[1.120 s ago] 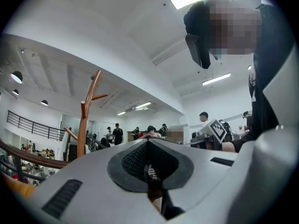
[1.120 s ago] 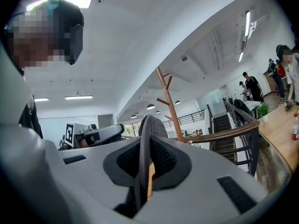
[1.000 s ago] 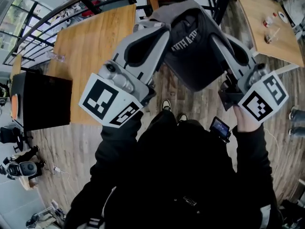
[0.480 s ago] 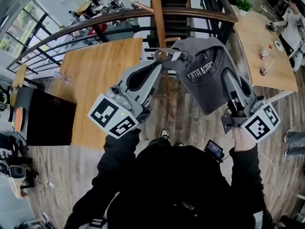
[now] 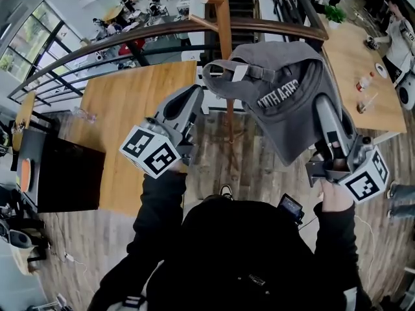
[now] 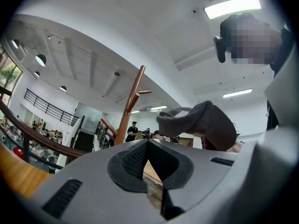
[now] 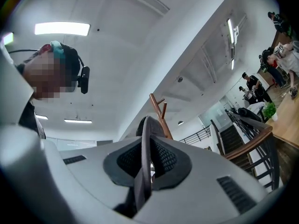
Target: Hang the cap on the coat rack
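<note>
The right gripper (image 7: 147,125) pinches the grey cap (image 5: 285,99) by its brim, holding it up at one o'clock in the head view. The left gripper (image 6: 148,146), at nine o'clock from the cap, has its jaws spread and empty. The coat rack (image 5: 224,18) stands at twelve o'clock. The cap's back strap crosses its pole and may be touching it.

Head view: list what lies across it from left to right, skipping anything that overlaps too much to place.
black cabinet → wooden table → left gripper, jaws apart and empty → cap → right gripper, jaws shut on the cap
</note>
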The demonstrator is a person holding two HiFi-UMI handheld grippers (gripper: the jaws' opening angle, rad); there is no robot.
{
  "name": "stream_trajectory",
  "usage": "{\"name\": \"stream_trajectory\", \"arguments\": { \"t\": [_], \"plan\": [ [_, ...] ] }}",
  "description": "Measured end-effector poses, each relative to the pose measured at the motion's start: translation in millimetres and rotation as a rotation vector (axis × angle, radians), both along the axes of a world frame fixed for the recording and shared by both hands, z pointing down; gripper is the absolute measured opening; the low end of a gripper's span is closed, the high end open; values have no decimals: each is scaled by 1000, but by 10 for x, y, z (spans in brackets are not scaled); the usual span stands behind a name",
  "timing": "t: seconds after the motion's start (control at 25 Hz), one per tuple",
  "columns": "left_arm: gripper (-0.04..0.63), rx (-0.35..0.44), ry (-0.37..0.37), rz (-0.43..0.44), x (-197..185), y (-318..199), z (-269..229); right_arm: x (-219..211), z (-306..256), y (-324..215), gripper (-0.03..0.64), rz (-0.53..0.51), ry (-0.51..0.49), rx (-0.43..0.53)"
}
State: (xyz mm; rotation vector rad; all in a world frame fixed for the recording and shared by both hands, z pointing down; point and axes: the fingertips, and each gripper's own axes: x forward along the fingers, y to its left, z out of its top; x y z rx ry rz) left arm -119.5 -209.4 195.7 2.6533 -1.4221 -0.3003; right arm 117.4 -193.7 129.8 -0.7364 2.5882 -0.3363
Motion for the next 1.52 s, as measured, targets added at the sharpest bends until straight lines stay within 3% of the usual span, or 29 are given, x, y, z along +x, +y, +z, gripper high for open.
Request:
{"name": "stream_trajectory", "arguments": {
  "t": [0.12, 0.32, 0.56, 0.76, 1.04, 1.36, 1.52],
  "plan": [
    [5, -8, -29, 29, 19, -173, 123, -111, -82, -85, 34, -3, -28, 13],
    [5, -2, -76, 122, 406, -190, 267, -103, -228, 31, 34, 43, -44, 53],
    [5, -22, -103, 158, 579, -675, 149, -313, -662, -425, 34, 76, -42, 80],
    [5, -3, -161, 213, 863, -711, 213, -321, -730, -460, 34, 124, -56, 104],
    [5, 1, -151, 261, 920, -772, 275, -214, -700, -530, 34, 158, -113, 72],
    [5, 20, -153, 317, 1033, -758, 156, -318, -673, -618, 34, 201, -54, 58],
    [5, 31, -146, 328, 890, -915, 78, -548, -681, -845, 34, 246, 36, 85]
  ]
}}
